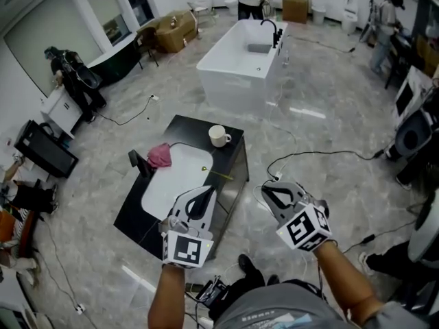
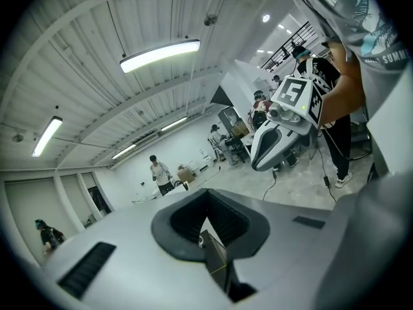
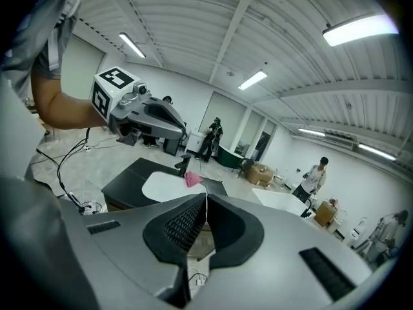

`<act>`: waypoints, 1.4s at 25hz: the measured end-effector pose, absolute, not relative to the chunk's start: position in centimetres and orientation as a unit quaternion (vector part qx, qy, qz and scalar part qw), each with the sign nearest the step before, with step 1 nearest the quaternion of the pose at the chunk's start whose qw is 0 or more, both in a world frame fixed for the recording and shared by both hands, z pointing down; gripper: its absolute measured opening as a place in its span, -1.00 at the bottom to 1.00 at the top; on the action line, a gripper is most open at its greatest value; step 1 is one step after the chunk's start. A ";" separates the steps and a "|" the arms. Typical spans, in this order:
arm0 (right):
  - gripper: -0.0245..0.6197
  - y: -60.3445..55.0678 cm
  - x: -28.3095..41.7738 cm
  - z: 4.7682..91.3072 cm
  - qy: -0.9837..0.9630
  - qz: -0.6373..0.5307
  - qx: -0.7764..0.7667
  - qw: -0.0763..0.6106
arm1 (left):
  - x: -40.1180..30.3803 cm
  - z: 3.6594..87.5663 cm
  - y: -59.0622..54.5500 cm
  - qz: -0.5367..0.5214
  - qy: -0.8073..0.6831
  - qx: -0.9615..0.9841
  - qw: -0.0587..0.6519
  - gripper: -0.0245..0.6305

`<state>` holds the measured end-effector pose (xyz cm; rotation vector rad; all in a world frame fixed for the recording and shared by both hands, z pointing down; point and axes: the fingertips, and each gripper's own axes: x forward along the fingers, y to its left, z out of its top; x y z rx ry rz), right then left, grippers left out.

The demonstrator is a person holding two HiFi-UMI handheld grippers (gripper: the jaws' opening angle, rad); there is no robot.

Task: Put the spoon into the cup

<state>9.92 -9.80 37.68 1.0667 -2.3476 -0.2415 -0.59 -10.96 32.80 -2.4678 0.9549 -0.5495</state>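
Seen from the head view, the black counter [image 1: 188, 125] lies just ahead of us with a white basin [image 1: 171, 184] sunk in it. The cup [image 1: 219, 136] stands upright at the far corner, and what we take for the spoon [image 1: 219, 176] is a thin pale sliver by the basin's right rim, too small to be sure of. It lies well apart from the cup. The left claw [image 1: 208, 192] and right claw [image 1: 269, 192] hover short of the counter, both pinched together and empty. Our worry is the pick. So slim a thing lying flat could skid from under the tips into the basin or off the counter's edge, and a hasty drop could tip the cup. A pink cloth [image 1: 160, 155] and a black faucet [image 1: 140, 163] sit at the basin's left, clear of our path. A cable [image 1: 309, 155] loops across the floor on the right, where a foot might catch it. Along the left gripper view, the left claw [image 2: 206, 219] has its tips meeting with nothing between them, and the right claw [image 2: 257, 163] floats beside it. Along the right gripper view, the right claw [image 3: 205, 202] is likewise closed on nothing. Beyond it lie the counter [image 3: 126, 179] and cloth [image 3: 193, 179], with the left claw [image 3: 182, 134] off to the side. Either claw must open before it can grasp anything.
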 end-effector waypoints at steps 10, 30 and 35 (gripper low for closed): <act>-0.83 -16.7 6.8 37.9 -0.861 -0.091 0.409 0.289 | -4.0 33.3 -18.6 -0.168 0.345 -0.899 0.212 -0.92; -0.82 -25.2 3.8 43.6 -0.886 -0.051 0.355 0.294 | -7.4 37.5 -24.8 -0.201 0.392 -0.884 0.158 -0.92; -0.82 -27.9 2.9 46.3 -0.893 -0.035 0.332 0.301 | -8.0 39.1 -26.6 -0.212 0.405 -0.878 0.141 -0.92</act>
